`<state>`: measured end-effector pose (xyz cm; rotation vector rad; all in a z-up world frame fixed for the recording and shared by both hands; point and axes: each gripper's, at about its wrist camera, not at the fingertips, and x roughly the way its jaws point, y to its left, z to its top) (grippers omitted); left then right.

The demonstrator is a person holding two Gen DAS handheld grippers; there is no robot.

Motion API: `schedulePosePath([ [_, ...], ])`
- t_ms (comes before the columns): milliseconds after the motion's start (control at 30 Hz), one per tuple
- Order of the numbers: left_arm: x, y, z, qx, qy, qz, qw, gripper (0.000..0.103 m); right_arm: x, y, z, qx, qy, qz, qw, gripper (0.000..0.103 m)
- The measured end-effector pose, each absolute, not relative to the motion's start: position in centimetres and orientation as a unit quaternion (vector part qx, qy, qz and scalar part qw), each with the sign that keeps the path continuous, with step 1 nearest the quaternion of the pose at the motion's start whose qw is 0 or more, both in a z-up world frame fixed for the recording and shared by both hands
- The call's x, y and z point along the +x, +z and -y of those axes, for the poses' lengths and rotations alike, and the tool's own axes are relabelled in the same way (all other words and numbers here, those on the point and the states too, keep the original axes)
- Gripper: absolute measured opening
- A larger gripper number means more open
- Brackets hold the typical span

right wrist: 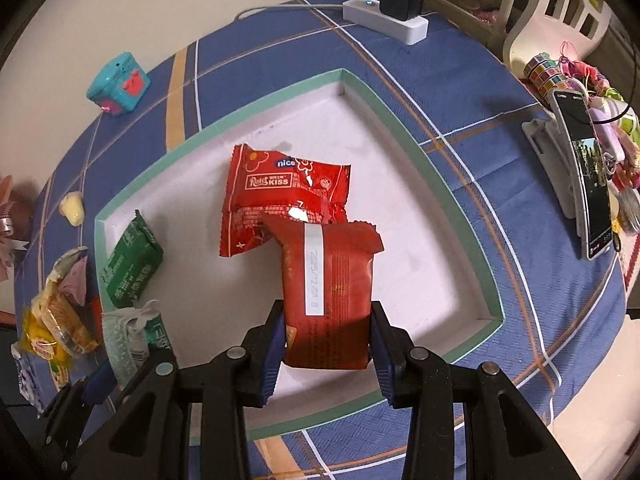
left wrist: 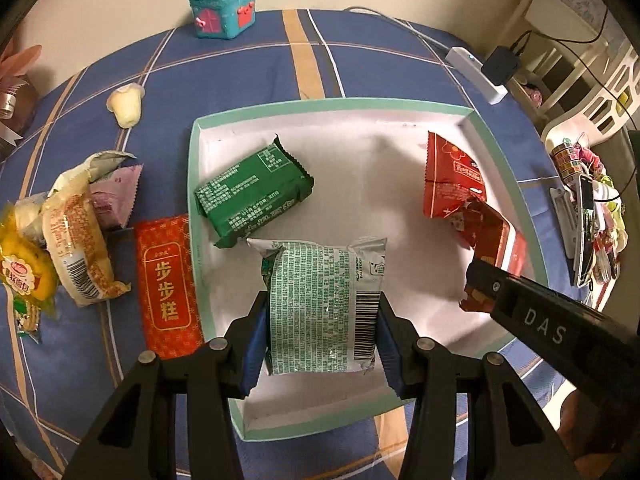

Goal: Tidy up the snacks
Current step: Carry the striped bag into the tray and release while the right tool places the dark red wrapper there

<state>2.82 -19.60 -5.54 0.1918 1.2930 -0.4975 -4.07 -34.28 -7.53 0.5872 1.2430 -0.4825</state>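
Snacks going into tray [left wrist: 508,168]: I'm clamping green-white packet [left wrist: 320,304] in left gripper [left wrist: 322,346], red packet [right wrist: 328,292] in right gripper [right wrist: 326,354], lowering beside sorted ones at 12 o'clock

You face a table under a blue plaid cloth [left wrist: 380,60]. A shallow white tray with a green rim [left wrist: 194,184] sits mid-table. Along the left edge lie loose snack packets [left wrist: 76,240], a long red packet [left wrist: 168,284] touching the tray, and a jelly cup [left wrist: 127,105]. A teal toy box [left wrist: 224,8] stands at the far edge; a power strip [right wrist: 384,20] sits at the far right corner.
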Motion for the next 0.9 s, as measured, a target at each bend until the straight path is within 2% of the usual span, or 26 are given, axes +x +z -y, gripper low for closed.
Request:
schedulePosePath([
  [900, 4.2, -8.7, 21.5, 0.088, -0.218, -0.610, 0.756, 0.051, -2.9, -10.3, 34.1, 0.265, -0.217, -0.599, 0.724, 0.042],
])
